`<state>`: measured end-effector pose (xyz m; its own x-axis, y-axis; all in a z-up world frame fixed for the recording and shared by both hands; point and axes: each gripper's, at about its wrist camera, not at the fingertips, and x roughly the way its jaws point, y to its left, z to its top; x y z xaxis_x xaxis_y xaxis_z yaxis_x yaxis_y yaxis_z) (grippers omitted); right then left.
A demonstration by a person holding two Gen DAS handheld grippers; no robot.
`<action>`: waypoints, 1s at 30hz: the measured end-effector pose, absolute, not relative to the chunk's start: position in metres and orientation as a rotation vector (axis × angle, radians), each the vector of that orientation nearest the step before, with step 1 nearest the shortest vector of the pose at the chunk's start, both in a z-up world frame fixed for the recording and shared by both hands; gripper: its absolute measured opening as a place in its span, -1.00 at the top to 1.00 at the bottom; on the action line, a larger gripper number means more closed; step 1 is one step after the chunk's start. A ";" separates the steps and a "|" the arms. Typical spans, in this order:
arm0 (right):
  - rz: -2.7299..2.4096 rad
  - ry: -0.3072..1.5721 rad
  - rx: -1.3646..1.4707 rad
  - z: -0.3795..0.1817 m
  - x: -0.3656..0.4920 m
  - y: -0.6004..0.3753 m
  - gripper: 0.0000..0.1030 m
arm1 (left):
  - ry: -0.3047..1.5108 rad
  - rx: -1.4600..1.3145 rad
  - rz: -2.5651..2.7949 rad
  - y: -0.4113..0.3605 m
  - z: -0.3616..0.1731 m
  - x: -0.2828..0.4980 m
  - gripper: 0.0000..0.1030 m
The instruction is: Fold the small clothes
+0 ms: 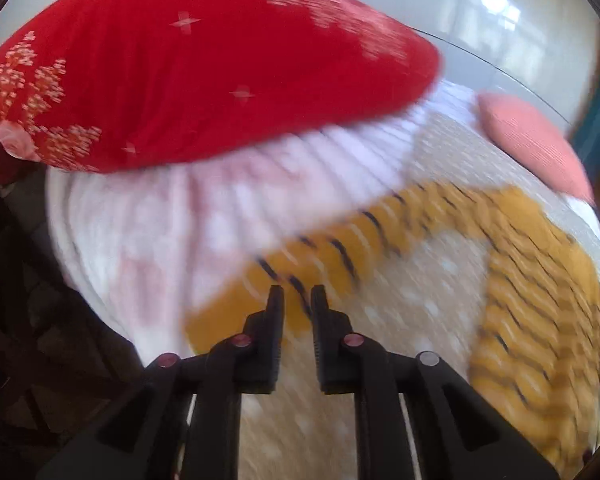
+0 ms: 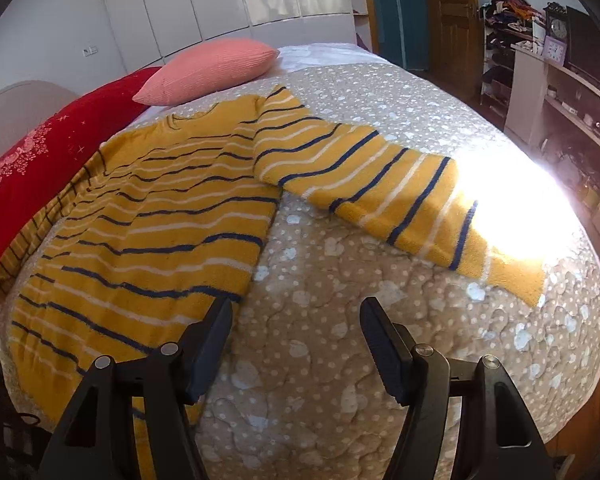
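Observation:
A yellow sweater [image 2: 160,220] with navy and white stripes lies flat on the bed, one sleeve [image 2: 380,192] stretched out to the right into a sun patch. My right gripper [image 2: 296,308] hovers open over the bedcover at the sweater's lower right corner, its left finger just over the hem. The left wrist view is blurred by motion. There my left gripper [image 1: 298,292] shows a narrow gap between its jaws, tips over the other sleeve [image 1: 340,248] near its cuff. That sleeve lies flat behind the gap. The sweater's body [image 1: 540,320] is at the right.
The beige dotted quilt [image 2: 340,360] covers the bed. A red patterned pillow [image 1: 200,72] and a pink pillow [image 2: 212,68] lie at the head, over white ribbed bedding [image 1: 180,220]. White wardrobes, a wooden door and cluttered shelves [image 2: 560,92] stand beyond the bed.

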<state>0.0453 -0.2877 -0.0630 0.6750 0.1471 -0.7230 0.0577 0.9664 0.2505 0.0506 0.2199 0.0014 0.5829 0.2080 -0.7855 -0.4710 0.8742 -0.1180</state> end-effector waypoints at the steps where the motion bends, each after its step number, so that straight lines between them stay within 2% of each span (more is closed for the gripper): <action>1: 0.084 0.836 0.275 -0.065 0.044 -0.285 -0.41 | 0.876 -0.332 0.339 0.204 -0.001 0.042 0.36; 3: 0.143 0.839 0.298 -0.067 0.039 -0.280 -0.44 | 0.901 -0.336 0.163 0.164 -0.009 0.023 0.12; 5: 0.193 0.834 0.330 -0.068 0.034 -0.275 -0.48 | 0.930 -0.336 0.000 0.127 -0.018 0.014 0.09; 8: 0.262 0.840 0.392 -0.073 0.027 -0.267 -0.50 | 0.962 -0.295 -0.152 0.076 -0.027 0.011 -0.11; 10: 0.261 0.842 0.377 -0.077 0.026 -0.257 -0.53 | 0.982 -0.252 -0.155 0.054 -0.033 0.013 -0.13; 11: 0.256 0.836 0.351 -0.077 0.026 -0.252 -0.52 | 0.983 -0.191 -0.100 0.042 -0.034 0.017 -0.12; 12: 0.261 0.835 0.323 -0.076 0.028 -0.247 -0.44 | 0.992 -0.157 -0.071 0.038 -0.034 0.020 0.30; 13: 0.288 0.842 0.305 -0.075 0.031 -0.243 0.18 | 1.001 -0.117 -0.017 0.034 -0.030 0.022 0.77; 14: 0.316 0.861 0.305 -0.074 0.034 -0.241 0.80 | 1.010 -0.142 -0.022 0.038 -0.025 0.021 0.77; 16: 0.340 0.845 0.342 -0.066 0.030 -0.246 0.83 | 1.009 -0.212 -0.037 0.050 -0.013 0.012 0.77; 19: 0.375 0.805 0.359 -0.049 0.007 -0.256 0.83 | 0.962 -0.210 -0.002 0.065 0.006 -0.013 0.77; 24: 0.308 0.801 0.477 -0.062 -0.005 -0.296 0.75 | 0.991 -0.275 0.047 0.086 -0.005 -0.027 0.75; 25: 0.247 0.793 0.523 -0.066 -0.005 -0.309 0.63 | 0.991 -0.272 0.063 0.087 -0.005 -0.027 0.74; 26: 0.195 0.786 0.582 -0.070 -0.003 -0.325 0.33 | 0.991 -0.278 0.066 0.088 -0.005 -0.026 0.72; 27: 0.148 0.766 0.653 -0.075 -0.001 -0.341 0.21 | 0.988 -0.289 0.061 0.090 -0.004 -0.026 0.62; 28: 0.097 0.739 0.728 -0.080 -0.002 -0.359 -0.02 | 0.983 -0.299 0.058 0.090 -0.003 -0.025 0.47; 30: 0.026 0.694 0.838 -0.088 -0.001 -0.384 -0.06 | 0.963 -0.306 0.052 0.088 0.002 -0.027 0.31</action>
